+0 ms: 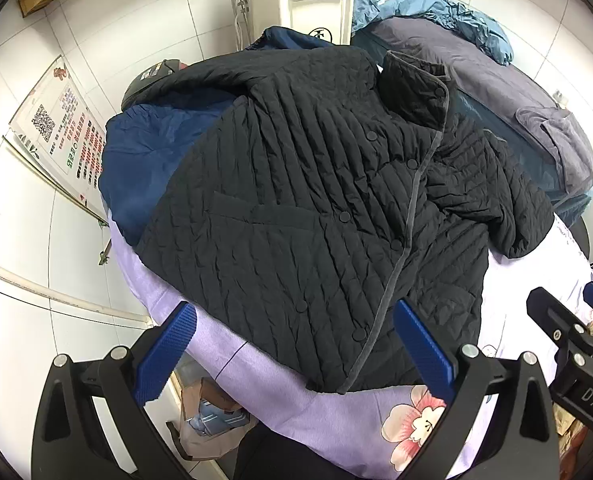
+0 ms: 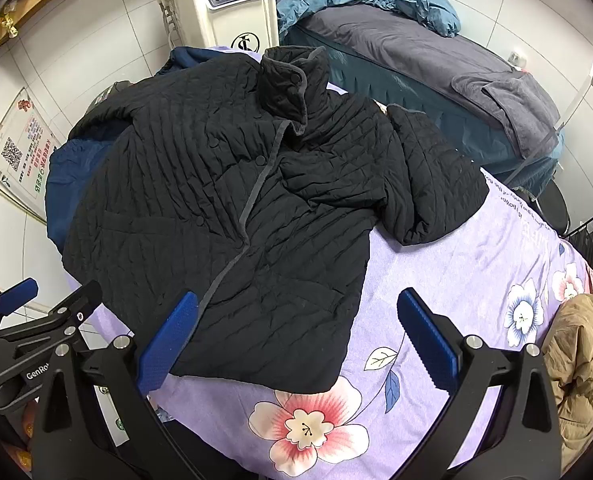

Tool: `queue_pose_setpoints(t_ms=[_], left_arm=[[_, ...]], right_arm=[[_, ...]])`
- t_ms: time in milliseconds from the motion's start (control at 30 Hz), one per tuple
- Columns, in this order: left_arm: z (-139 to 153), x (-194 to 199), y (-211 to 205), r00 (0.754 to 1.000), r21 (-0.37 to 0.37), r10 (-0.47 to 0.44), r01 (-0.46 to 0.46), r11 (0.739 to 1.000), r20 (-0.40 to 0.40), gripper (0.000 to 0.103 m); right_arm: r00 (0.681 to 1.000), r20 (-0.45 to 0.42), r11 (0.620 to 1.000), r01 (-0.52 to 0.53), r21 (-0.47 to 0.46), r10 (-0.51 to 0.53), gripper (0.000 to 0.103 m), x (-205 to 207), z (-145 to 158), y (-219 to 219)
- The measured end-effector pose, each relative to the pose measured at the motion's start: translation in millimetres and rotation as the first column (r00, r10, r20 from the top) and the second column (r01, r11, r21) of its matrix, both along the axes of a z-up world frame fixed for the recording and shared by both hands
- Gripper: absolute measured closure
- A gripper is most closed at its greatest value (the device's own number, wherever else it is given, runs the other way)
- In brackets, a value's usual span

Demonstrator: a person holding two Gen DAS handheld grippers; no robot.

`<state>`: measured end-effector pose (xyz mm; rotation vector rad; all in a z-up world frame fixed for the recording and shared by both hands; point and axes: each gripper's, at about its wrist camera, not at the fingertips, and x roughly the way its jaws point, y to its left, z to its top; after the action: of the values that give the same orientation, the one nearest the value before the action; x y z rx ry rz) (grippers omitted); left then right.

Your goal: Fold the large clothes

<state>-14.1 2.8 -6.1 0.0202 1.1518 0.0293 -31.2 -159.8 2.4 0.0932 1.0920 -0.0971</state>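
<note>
A black quilted jacket (image 1: 320, 208) lies front up on a purple floral sheet (image 1: 280, 380), collar at the far end, hem toward me. Its right sleeve (image 2: 428, 184) is folded in beside the body. It also shows in the right wrist view (image 2: 224, 208), on the sheet (image 2: 456, 272). My left gripper (image 1: 300, 348) is open and empty, hovering over the hem. My right gripper (image 2: 300, 340) is open and empty, above the hem's right corner. The right gripper also shows at the right edge of the left wrist view (image 1: 564, 308); the left gripper shows at the left edge of the right wrist view (image 2: 52, 296).
A navy garment (image 1: 144, 168) lies under the jacket at the left. A tan padded garment (image 2: 584, 360) lies at the right. A grey-and-teal bed (image 2: 436, 64) and a white machine (image 2: 232, 4) stand behind. A poster (image 1: 64, 128) leans on the tiled wall.
</note>
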Motion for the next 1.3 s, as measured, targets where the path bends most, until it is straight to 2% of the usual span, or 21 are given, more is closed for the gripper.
queue_pose_setpoints(t_ms=[1300], left_arm=[[1.2, -6.3, -2.3, 1.0, 0.004, -0.021, 0.021, 1.0, -0.001, 0.006]], right_arm=[[1.0, -0.006, 1.0, -0.003, 0.0, 0.003, 0.004, -2.1, -3.3, 3.8]])
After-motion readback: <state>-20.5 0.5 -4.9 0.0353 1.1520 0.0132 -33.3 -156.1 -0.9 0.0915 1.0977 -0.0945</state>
